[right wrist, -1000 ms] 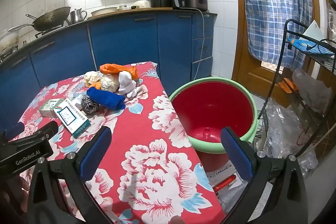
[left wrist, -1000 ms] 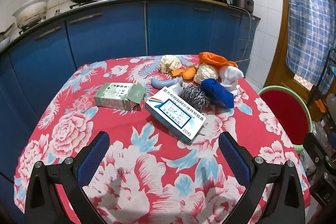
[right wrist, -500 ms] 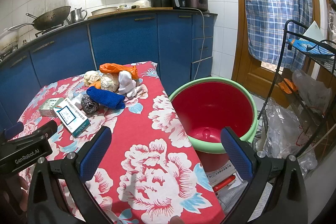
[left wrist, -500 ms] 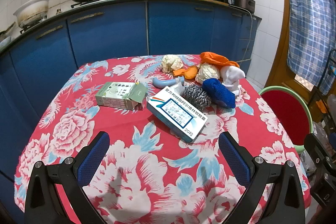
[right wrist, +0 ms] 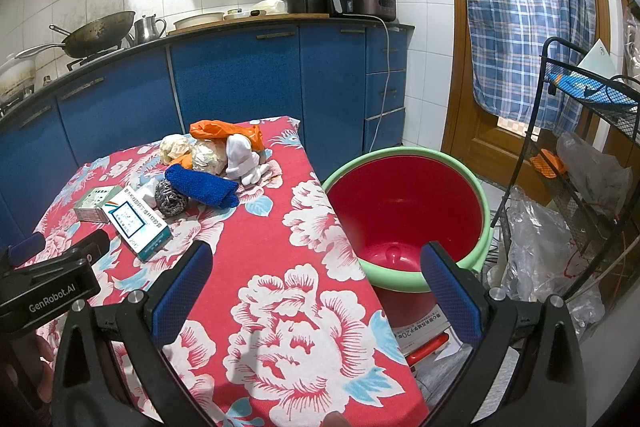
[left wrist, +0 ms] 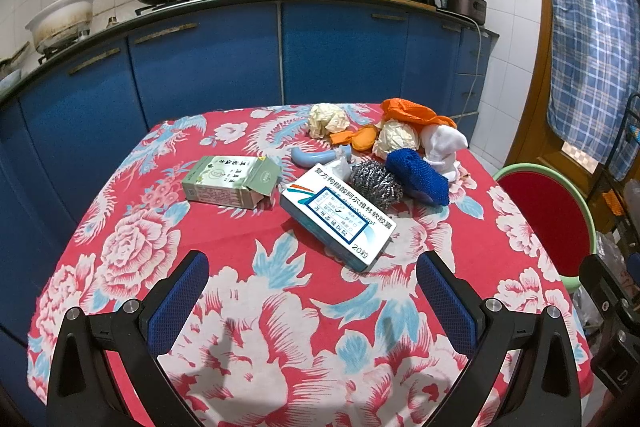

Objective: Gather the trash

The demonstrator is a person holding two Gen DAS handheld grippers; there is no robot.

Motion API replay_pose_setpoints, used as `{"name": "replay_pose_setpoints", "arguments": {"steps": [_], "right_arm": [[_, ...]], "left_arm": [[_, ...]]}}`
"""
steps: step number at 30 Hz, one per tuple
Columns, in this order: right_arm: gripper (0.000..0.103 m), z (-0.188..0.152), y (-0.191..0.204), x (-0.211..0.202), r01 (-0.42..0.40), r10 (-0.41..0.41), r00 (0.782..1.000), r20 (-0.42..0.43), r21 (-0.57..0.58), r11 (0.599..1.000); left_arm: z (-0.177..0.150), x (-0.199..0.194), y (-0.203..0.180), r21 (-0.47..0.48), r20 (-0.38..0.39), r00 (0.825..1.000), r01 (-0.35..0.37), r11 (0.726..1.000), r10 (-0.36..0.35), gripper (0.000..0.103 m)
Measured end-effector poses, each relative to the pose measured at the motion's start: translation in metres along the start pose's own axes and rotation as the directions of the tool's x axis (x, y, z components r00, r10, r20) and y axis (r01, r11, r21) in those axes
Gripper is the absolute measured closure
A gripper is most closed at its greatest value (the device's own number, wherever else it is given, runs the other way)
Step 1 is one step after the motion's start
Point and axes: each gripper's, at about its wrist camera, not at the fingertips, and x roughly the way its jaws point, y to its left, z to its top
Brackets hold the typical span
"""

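Trash — heaped, crumpled, multicoloured

Red floral tablecloth, green-rimmed red bin

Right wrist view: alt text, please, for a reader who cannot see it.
Open blue-padded right tongs hover empty over the edge of a table with a red floral tablecloth, beside an empty red plastic bucket with a green rim. Boxes, crumpled paper and scourers lie at the table's far end.

We hold the left tool and the right tool level, jaws spread wide, both gripping nothing.
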Motion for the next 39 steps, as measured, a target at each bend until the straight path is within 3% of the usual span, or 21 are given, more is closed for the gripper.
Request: {"name": "replay_pose_setpoints", "arguments": {"steps": [39], "right_arm": [[0.001,-0.0011,-0.0011,0.0028,0.000,0.000,1.000,-0.006,0.002,1.000]], "left_arm": [[-0.0039,0.0044,0.0032,0.001,-0.010,1.000,-0.004,1.000,0.004,0.000]]}}
